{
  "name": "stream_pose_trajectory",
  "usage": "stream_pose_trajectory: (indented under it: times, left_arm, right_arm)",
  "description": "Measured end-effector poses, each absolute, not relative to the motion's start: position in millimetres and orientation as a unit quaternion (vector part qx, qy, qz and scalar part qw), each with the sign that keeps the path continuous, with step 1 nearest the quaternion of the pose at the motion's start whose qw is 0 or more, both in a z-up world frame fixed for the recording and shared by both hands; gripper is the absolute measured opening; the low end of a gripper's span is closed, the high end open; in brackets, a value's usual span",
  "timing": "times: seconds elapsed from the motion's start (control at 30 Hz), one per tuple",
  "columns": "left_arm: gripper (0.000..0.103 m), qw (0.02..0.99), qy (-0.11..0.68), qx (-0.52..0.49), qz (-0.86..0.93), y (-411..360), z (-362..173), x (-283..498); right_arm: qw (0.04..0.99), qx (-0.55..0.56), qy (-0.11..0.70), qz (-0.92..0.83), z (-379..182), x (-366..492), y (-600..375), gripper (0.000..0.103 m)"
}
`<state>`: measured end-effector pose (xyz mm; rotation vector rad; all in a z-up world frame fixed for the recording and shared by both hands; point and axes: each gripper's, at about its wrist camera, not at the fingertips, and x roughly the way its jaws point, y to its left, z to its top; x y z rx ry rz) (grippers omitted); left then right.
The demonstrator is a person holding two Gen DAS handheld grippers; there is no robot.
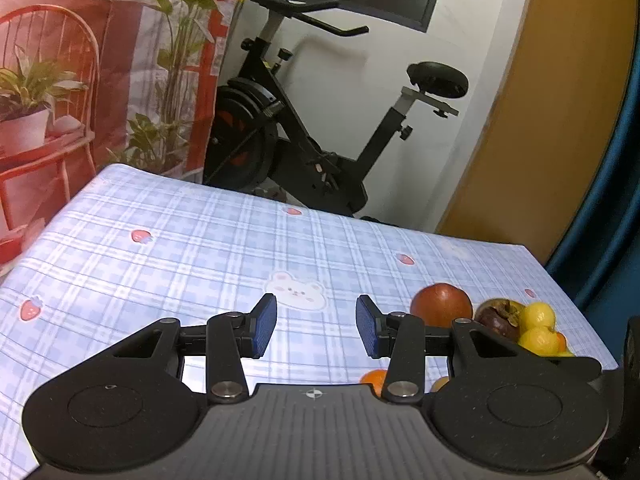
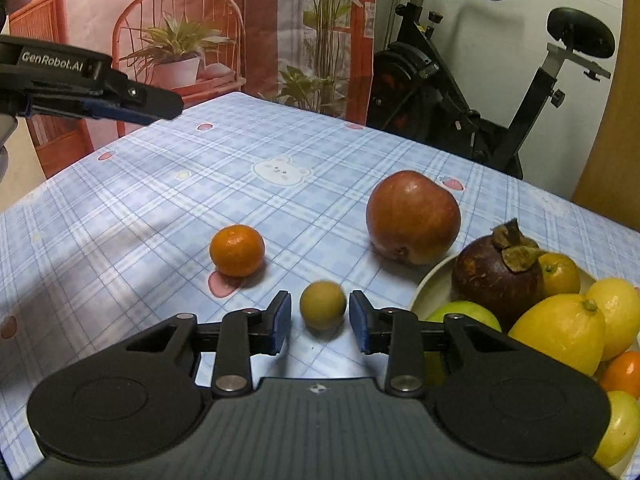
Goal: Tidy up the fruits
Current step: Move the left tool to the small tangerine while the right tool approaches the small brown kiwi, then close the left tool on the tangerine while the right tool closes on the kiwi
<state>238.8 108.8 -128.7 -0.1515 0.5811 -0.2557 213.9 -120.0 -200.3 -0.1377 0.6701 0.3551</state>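
Through the left wrist camera I see my left gripper (image 1: 316,326) hovering over the checked cloth of the desk (image 1: 160,264), its jaws parted with nothing between the blue pads, only cloth and a printed bear. Toward the desk's right edge sit a red apple (image 1: 442,304), a dark mangosteen (image 1: 498,318) and two lemons (image 1: 538,328); a mandarin (image 1: 374,380) peeks out under the right finger.

Through the right wrist camera my right gripper (image 2: 318,322) has its jaws drawn in narrow on either side of a small tan-green round fruit (image 2: 323,304), which rests on the desk between the pads. I see a thin gap on each side, so the pads are not pressing it. The mandarin (image 2: 237,250) lies just beyond to the left, the apple (image 2: 414,216) farther back to the right. At the right edge a pale bowl (image 2: 434,284) holds the mangosteen (image 2: 496,276), lemons (image 2: 560,330), a green fruit (image 2: 464,314) and small oranges (image 2: 560,274). The left gripper (image 2: 132,104) reaches in at upper left.
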Motion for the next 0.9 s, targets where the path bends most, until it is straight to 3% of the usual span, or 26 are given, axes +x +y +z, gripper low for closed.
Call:
stream_pose_trajectory:
  times: [0.57, 0.9]
  left_arm:
    - [0.046, 0.931, 0.320, -0.075, -0.159, 97, -150, 241]
    - [0.046, 0.911, 0.360, -0.059, -0.190, 73, -175, 254]
  right_arm:
    - [0.924, -0.054, 0.330, 0.183, -205, 216, -119, 0.028]
    - [0.943, -0.018, 0.288, 0.165, -191, 191, -139, 0.028]
